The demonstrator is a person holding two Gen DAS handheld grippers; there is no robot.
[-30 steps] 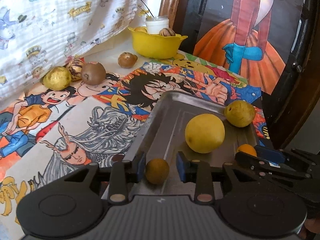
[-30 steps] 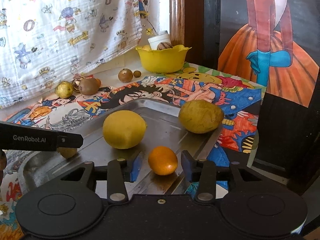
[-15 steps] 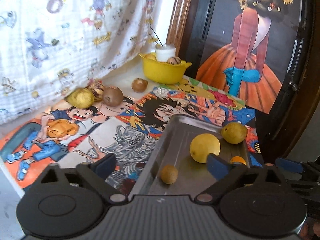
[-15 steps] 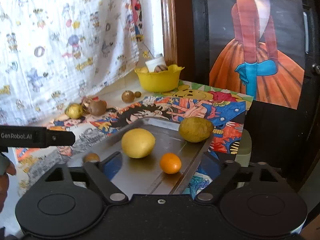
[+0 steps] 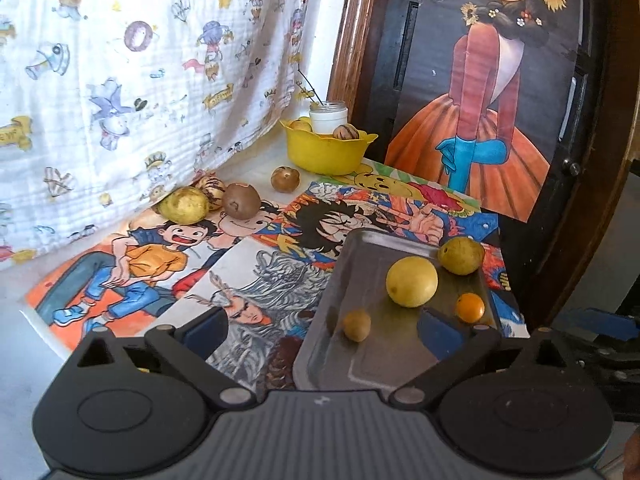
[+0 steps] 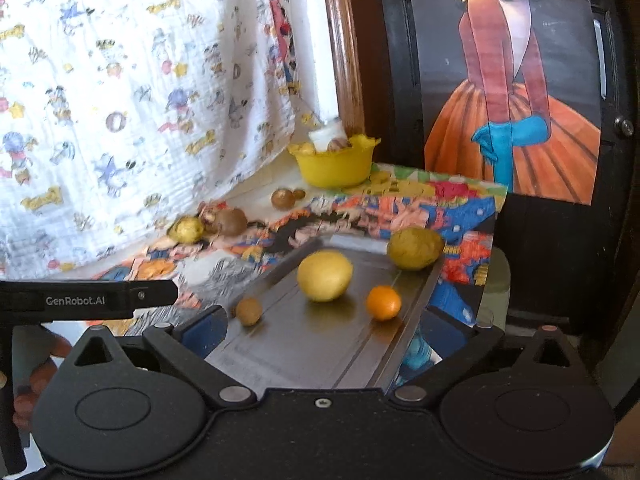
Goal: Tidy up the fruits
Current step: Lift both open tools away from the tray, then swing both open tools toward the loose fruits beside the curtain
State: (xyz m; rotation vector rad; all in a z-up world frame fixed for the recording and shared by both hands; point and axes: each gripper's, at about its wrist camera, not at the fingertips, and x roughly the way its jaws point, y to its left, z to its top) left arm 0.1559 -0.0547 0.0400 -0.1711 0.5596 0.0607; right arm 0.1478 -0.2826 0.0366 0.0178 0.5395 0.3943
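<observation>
A metal tray (image 5: 360,360) lies on the cartoon-print mat and holds a small brown fruit (image 5: 356,325), a large yellow fruit (image 5: 412,281), a greenish fruit (image 5: 461,255) and an orange (image 5: 470,307). My left gripper (image 5: 320,326) is open above the tray's near end, with nothing between its fingers. My right gripper (image 6: 322,330) hangs over the near edge of the tray (image 6: 320,344), its jaws opening and empty. The orange (image 6: 383,302) and the small brown fruit (image 6: 249,311) rest on the metal ahead of it.
A yellow bowl (image 5: 324,152) with fruit and a white jar stands at the back. Loose fruits lie by the hanging cloth: a yellow one (image 5: 184,205), a brown one (image 5: 241,206) and another brown one (image 5: 285,179). A dark door with a poster is on the right.
Both grippers let go and opened wide: the left off the small brown fruit, the right off the orange. Both drew back and up from the tray, where both fruits stay.
</observation>
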